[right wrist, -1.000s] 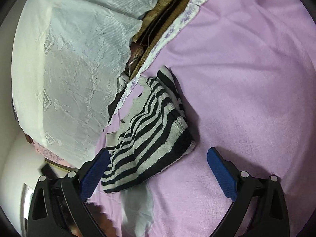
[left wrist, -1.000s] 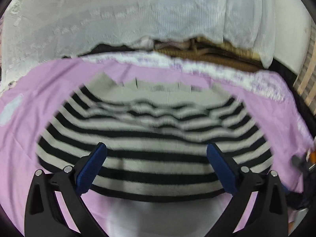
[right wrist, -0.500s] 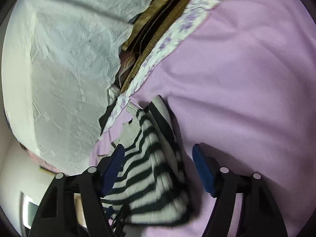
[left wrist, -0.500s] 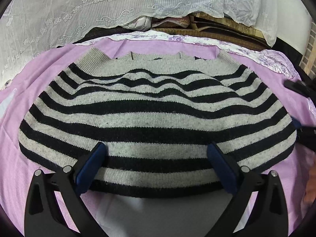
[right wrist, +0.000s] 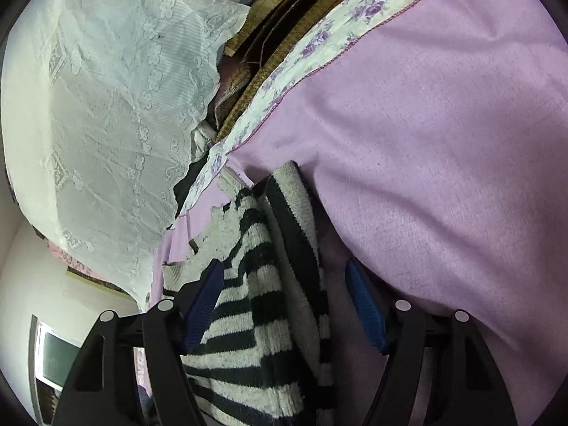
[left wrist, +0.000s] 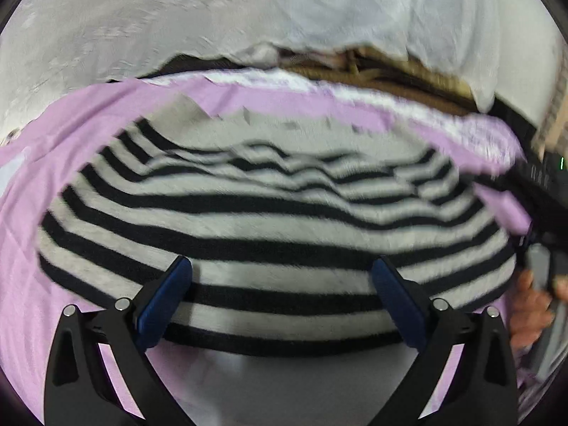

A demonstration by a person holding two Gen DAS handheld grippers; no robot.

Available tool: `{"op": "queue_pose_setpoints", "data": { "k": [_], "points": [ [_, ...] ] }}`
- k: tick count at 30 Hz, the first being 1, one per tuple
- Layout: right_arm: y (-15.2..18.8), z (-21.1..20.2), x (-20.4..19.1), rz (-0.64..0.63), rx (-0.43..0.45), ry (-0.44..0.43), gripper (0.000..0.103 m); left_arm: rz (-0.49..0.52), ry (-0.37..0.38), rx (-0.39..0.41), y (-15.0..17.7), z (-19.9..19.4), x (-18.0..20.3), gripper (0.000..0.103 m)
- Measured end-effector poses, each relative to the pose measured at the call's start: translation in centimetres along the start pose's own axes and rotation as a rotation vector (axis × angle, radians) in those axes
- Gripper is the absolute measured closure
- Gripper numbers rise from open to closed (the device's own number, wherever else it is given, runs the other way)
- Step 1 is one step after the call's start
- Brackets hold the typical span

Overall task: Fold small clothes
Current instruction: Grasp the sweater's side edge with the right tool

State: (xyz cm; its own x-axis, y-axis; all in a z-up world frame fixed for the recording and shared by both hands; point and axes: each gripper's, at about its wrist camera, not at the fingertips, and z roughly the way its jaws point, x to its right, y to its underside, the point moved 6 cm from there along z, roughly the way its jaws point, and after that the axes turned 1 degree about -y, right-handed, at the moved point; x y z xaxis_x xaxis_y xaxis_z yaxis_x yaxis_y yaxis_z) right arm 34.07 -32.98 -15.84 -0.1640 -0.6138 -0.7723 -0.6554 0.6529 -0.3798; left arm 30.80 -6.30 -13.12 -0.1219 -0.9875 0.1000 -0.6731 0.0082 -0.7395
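Lying flat on the lilac sheet (left wrist: 32, 191), the striped sweater (left wrist: 277, 220) is framed by the spread fingers of the left gripper (left wrist: 280, 305) over its near hem. The right gripper (right wrist: 284, 305), its fingers narrowed lately but apart, straddles the sweater's side edge; bare sheet is seen beyond.

The sweater (left wrist: 269, 220) lies flat on the sheet (left wrist: 42, 184), which spreads around it on every side. Behind it, toward 12 o'clock, the lace cloth (left wrist: 177, 17) hangs past the sheet's far edge. The left claw (left wrist: 282, 300) stands over the sweater's near hem at 6 o'clock. The right claw (right wrist: 285, 307) straddles the sweater's side edge at 3 o'clock.
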Motion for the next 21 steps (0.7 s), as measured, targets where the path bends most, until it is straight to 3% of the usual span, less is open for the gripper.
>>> {"op": "queue_pose_setpoints", "data": {
  "k": [3, 6, 10, 21],
  "points": [
    [0.9, -0.8, -0.1, -0.021, 0.005, 0.015, 0.032, -0.06, -0.026, 0.038, -0.8, -0.7, -1.7, 0.004],
    [2.1, -2.0, 0.0, -0.026, 0.002, 0.019, 0.031, -0.091, 0.012, -0.051, -0.2, 1.2, -2.2, 0.004],
    [3.4, -3.2, 0.4, -0.019, 0.009, 0.019, 0.031, 0.009, -0.056, -0.086, 0.3, 2.8, -1.2, 0.004],
    [9.3, -6.8, 0.2, 0.012, 0.035, 0.043, 0.031, 0.013, -0.062, -0.087, 0.4, 2.9, -1.2, 0.004]
  ]
}}
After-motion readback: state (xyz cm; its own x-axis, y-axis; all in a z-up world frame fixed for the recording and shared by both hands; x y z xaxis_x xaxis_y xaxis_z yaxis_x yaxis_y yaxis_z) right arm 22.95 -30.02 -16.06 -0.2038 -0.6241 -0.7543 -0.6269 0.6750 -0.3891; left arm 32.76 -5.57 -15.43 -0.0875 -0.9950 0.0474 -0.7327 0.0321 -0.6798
